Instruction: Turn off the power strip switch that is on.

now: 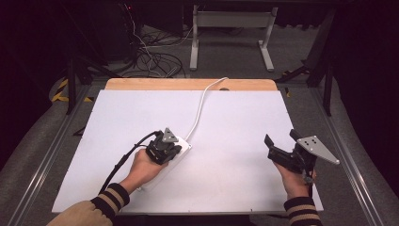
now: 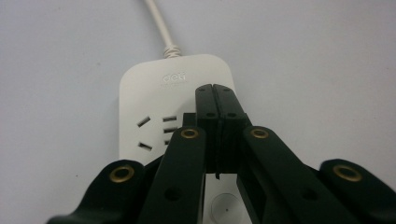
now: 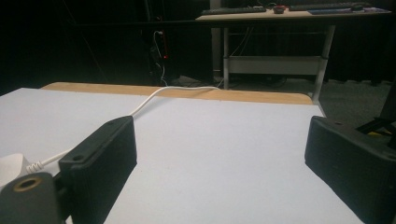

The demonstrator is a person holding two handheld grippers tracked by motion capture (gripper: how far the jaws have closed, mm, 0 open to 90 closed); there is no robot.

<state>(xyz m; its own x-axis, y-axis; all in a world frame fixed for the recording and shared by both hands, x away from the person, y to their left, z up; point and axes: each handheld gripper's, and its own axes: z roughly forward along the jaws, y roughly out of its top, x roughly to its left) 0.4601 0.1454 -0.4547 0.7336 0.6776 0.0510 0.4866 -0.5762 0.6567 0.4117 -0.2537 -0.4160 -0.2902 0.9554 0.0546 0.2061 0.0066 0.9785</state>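
Observation:
A white power strip (image 2: pixel 154 98) lies on the white table top (image 1: pixel 235 117), left of centre, and its white cable (image 1: pixel 200 106) runs off over the far edge. My left gripper (image 2: pixel 215 89) is shut with its tips pressed together just above the strip's top face, beside a socket; the high view shows this gripper (image 1: pixel 162 147) covering most of the strip (image 1: pixel 184 147). My right gripper (image 1: pixel 281 136) hovers open over the right side of the table, nothing between its jaws. From the right gripper (image 3: pixel 219 140), the strip's corner (image 3: pixel 9 168) and cable (image 3: pixel 144 103) appear at far left.
A wooden strip (image 1: pixel 188 84) borders the table's far edge. Beyond it stand a white desk frame (image 1: pixel 233 21) and loose cables (image 1: pixel 155 61) on the floor. Dark stands (image 1: pixel 324 75) flank the table's far right corner.

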